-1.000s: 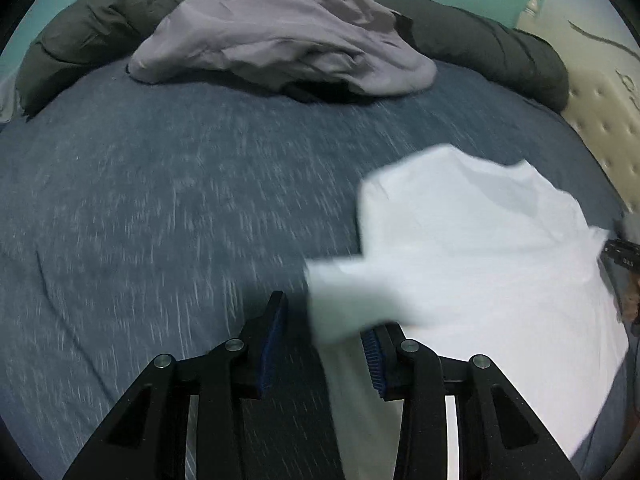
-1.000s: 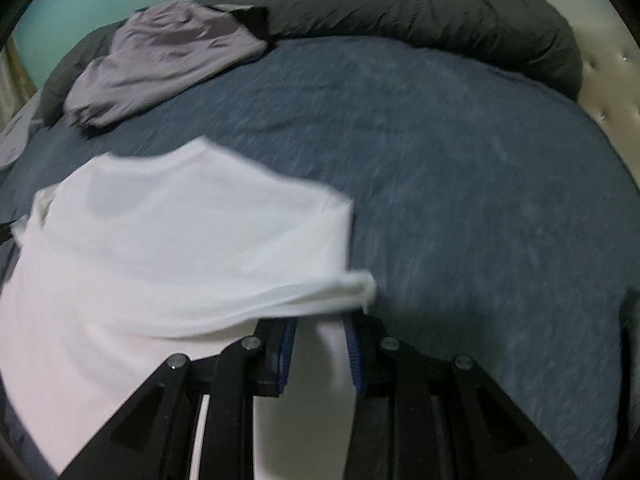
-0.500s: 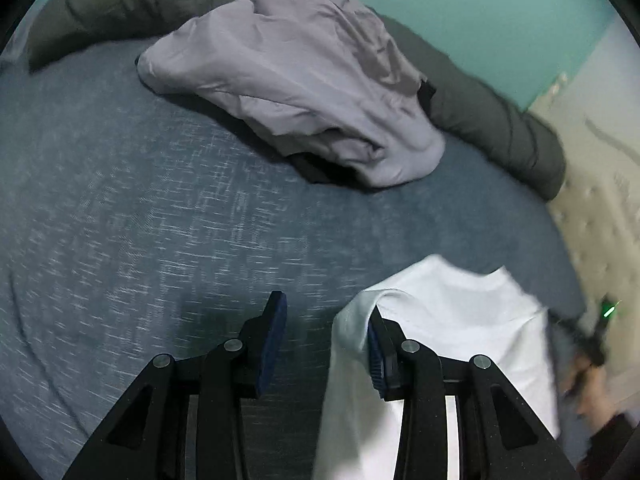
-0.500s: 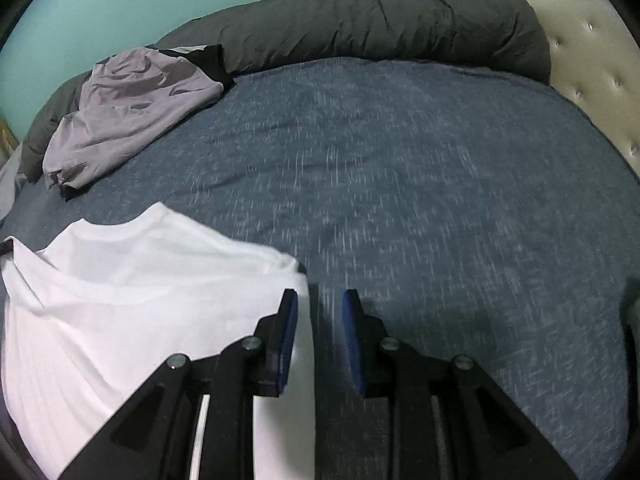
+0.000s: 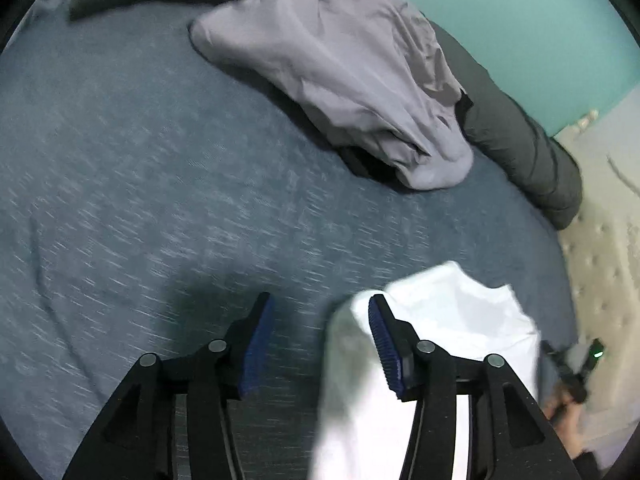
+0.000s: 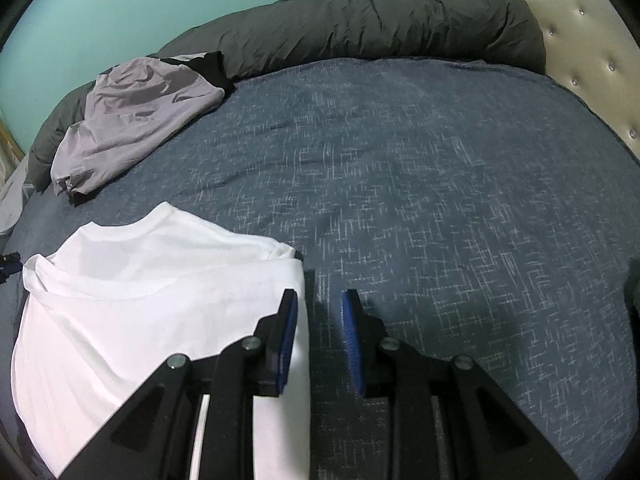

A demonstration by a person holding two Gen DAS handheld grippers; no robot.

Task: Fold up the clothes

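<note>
A white T-shirt (image 6: 140,300) lies folded narrow on the blue bed cover (image 6: 440,200), collar towards the far side. My right gripper (image 6: 320,296) hovers at its right edge, its jaws a little apart. Only a strip of the shirt's edge and bare cover show between them, and nothing is pinched. In the left wrist view the T-shirt (image 5: 460,312) sits at the lower right. My left gripper (image 5: 318,306) is at its left edge with jaws opening. The shirt's hem lies loose beside the right pad, not pressed.
A crumpled lilac-grey garment (image 5: 340,72) (image 6: 132,120) lies at the far side against a rolled dark grey duvet (image 6: 380,20) (image 5: 520,148). A cream tufted headboard (image 6: 592,40) borders the bed on the right. Bare blue cover spreads right of the shirt.
The shirt's side flaps, lifted a second ago, now lie flat on the shirt. Both grippers have drawn back to its edges, the left view has rolled and the left jaws stand wider.
</note>
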